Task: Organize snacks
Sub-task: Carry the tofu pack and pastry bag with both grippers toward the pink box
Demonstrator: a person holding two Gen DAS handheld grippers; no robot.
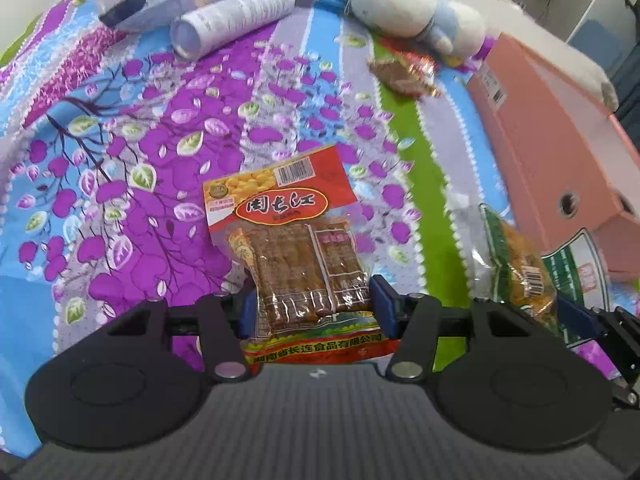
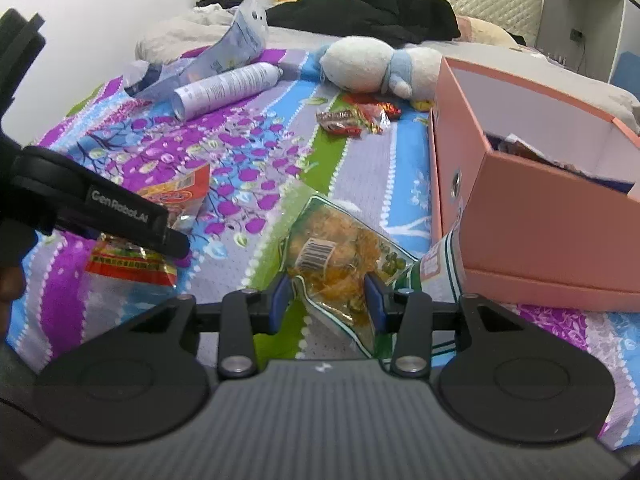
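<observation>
My left gripper (image 1: 312, 304) is clamped on the red tofu-snack packet (image 1: 288, 240), low over the bedspread (image 1: 120, 200); my right gripper (image 2: 326, 300) brackets the green-edged snack bag (image 2: 336, 256), probably pinched, contact unclear; I'd lift both level, clear the pink box (image 2: 540, 216) wall, then drop inside.

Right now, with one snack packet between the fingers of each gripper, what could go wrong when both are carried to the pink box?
1. The left gripper spans only the lower end of the red packet; the long free part may swing or slip out.
2. The right gripper stands around the green packet, whose slick film may slide out.
3. The pink box lies right of both; the arms may cross and collide.
</observation>
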